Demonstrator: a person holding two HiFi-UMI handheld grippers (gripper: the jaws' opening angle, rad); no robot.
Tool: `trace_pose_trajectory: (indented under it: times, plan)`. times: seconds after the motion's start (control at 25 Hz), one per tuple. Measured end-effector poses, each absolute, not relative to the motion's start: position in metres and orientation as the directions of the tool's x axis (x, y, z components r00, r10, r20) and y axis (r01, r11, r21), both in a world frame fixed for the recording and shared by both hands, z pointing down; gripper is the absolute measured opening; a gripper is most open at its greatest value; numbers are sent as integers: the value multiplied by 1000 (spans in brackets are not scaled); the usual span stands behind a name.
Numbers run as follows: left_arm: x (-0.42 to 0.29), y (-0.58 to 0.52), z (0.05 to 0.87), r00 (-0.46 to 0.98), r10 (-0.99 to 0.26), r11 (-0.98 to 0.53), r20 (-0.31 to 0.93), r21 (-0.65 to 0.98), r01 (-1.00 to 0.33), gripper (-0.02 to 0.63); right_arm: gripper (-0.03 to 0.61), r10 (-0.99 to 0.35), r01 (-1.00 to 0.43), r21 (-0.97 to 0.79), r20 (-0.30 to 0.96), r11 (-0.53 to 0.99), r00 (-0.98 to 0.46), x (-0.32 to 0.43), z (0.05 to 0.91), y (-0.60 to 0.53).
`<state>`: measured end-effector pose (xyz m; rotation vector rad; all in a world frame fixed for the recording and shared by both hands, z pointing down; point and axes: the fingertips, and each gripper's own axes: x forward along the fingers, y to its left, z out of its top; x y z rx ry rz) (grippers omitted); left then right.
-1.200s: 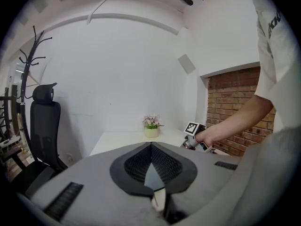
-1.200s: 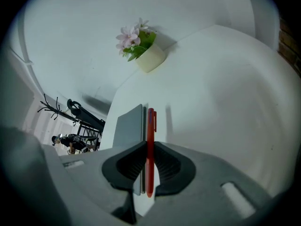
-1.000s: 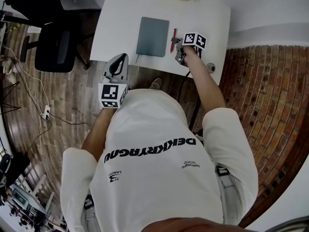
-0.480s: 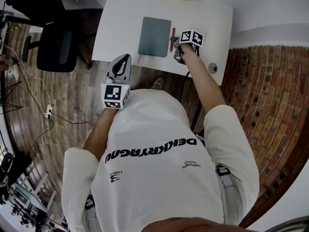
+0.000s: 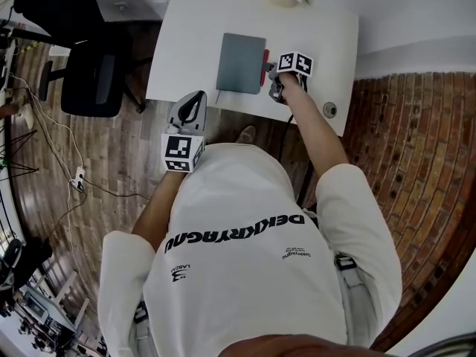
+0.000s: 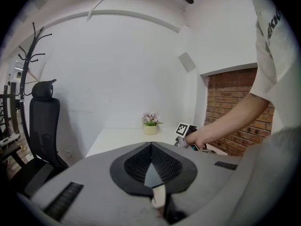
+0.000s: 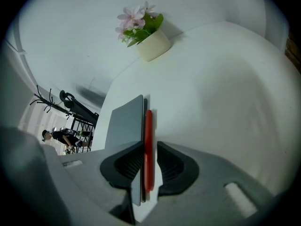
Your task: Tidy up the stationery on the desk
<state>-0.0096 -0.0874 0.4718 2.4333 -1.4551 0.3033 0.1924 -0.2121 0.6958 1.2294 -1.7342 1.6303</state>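
- Head view: black office chair [image 5: 89,65] stands on plank floor [image 5: 111,169], left.
- Left gripper [image 5: 195,97], jaws together, hovers at white desk's [image 5: 320,50] near edge.
- Grey notebook [image 5: 241,63] lies on desk, red pen [image 5: 265,59] just beside it.
- Right gripper's [image 5: 272,79] jaws, just opening, straddle pen; brickwork [image 5: 401,162] right.

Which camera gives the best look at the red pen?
The right gripper view: the red pen runs up the middle, close beside the notebook. The head view shows only a red sliver by it; the left gripper view shows none.
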Motion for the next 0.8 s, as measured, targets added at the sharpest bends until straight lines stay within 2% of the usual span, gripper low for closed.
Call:
trace_pose_trajectory:
  times: [0.32, 0.8]
  plan:
    - [-9, -86, 471, 480, -818, -460, 317, 142, -877, -3, 80, -345, -837, -540, 805, -88, -483, 202, 681, -212]
    - [8, -92, 463, 554, -782, -536, 286, 145, -831, -3, 67, -587, -774, -631, 646, -51, -488, 211, 601, -213]
